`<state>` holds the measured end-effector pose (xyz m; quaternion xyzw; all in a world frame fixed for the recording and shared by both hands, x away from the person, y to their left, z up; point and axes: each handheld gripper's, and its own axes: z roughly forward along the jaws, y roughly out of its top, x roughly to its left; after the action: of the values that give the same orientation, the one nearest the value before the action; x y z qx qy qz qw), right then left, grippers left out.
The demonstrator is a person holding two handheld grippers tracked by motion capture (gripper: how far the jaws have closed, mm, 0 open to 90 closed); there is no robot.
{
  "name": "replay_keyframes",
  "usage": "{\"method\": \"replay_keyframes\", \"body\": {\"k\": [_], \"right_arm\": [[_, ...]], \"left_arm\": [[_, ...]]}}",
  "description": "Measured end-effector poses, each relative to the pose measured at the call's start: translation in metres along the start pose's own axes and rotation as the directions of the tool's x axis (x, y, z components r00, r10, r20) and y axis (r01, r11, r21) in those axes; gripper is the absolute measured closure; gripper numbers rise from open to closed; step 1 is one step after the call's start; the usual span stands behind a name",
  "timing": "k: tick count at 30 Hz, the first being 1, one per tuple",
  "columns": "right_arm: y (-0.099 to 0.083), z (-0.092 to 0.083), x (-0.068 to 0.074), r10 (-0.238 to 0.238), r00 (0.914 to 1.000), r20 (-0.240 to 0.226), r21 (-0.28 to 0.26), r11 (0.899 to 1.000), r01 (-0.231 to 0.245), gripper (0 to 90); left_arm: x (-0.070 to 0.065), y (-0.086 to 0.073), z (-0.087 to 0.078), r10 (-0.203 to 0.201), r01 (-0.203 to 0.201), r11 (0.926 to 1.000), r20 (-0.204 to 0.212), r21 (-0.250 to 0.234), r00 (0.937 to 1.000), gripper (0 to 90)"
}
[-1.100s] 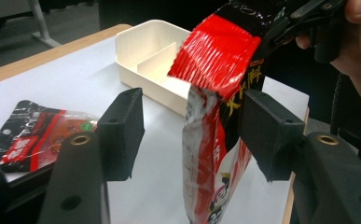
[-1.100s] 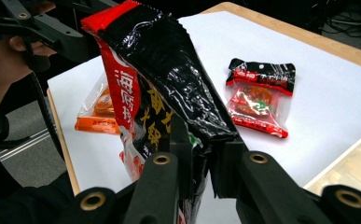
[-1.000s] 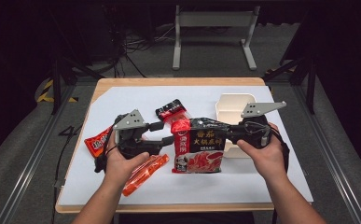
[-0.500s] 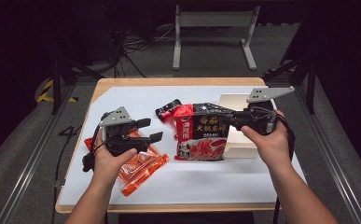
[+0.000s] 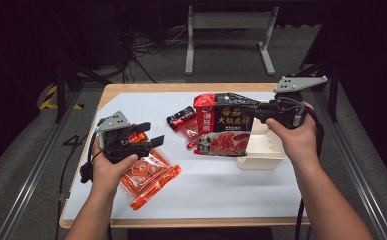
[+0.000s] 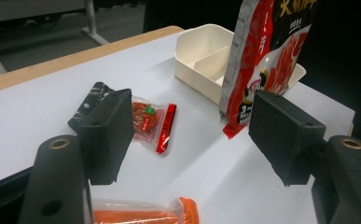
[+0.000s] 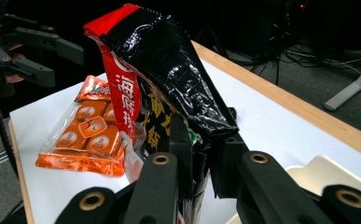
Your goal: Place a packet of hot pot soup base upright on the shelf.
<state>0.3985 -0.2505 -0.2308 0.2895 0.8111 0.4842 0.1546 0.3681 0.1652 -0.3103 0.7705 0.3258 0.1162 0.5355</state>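
High view: right gripper (image 5: 253, 114) is clamped on the edge of the red-and-black pouch (image 5: 225, 131) and holds it off the desk (image 5: 221, 185), above the near-left corner of the white tray (image 5: 263, 154). The tray sits toward the desk's right edge. Left gripper (image 5: 150, 134) hangs near the left edge, jaws apart with nothing between them; they have just been opening. Under the left hand (image 5: 108, 167) lies the orange snack pack (image 5: 148, 176), toward the near-left corner. A small red sachet (image 5: 187, 129) and a small black packet (image 5: 181, 116) lie mid-desk, just left of the pouch.

Left gripper view: both black jaws stand wide, empty. Between them, farther off, the pouch (image 6: 267, 56) hangs upright, its lower corner close to the desk surface (image 6: 33, 107); touching or not, I cannot tell. The tray (image 6: 206, 60), divided into compartments, sits behind it. The sachet (image 6: 151, 119) lies flat by the left jaw; the snack pack's end (image 6: 141, 215) shows at bottom.

Right gripper view: jaws narrow, pinching the pouch's (image 7: 169, 88) edge; the pouch rises tilted left. Snack pack (image 7: 87, 135) on the desk beyond; left gripper (image 7: 52, 56) at upper left; tray rim (image 7: 327, 177) at lower right.
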Motion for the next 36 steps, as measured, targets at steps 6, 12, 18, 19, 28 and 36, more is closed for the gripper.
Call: {"method": "replay_keyframes", "body": {"k": [6,12,18,19,28,36], "right_arm": [[0.007,-0.004,-0.011,-0.017,0.9995,0.026,-0.011,1.0,0.017,81.3],[0.011,-0.006,-0.023,-0.028,0.9968,0.075,-0.02,0.999,0.03,81.3],[0.013,-0.008,-0.037,-0.007,0.994,0.109,-0.036,0.999,0.011,81.2],[0.014,-0.009,-0.041,0.0,0.9934,0.115,-0.045,0.999,0.005,81.2],[0.014,-0.011,-0.06,-0.017,0.9862,0.164,-0.066,0.997,0.028,81.1],[0.013,-0.011,-0.074,-0.028,0.9785,0.204,-0.076,0.996,0.044,81.1]], "left_arm": [[0.004,-0.001,-0.003,-0.013,0.013,0.9999,-0.022,-0.002,0.9997,31.8],[0.008,-0.002,-0.007,-0.024,0.024,0.9997,-0.028,-0.009,0.9993,31.8],[0.011,-0.002,-0.009,-0.034,0.033,0.9994,-0.035,-0.013,0.9988,31.6],[0.011,-0.003,-0.01,-0.033,0.033,0.9994,-0.035,-0.015,0.9988,31.5],[0.015,-0.003,-0.011,-0.037,0.036,0.9992,-0.043,-0.015,0.9984,31.2],[0.016,-0.004,-0.012,-0.053,0.052,0.9985,-0.043,-0.019,0.9977,31.2]]}}
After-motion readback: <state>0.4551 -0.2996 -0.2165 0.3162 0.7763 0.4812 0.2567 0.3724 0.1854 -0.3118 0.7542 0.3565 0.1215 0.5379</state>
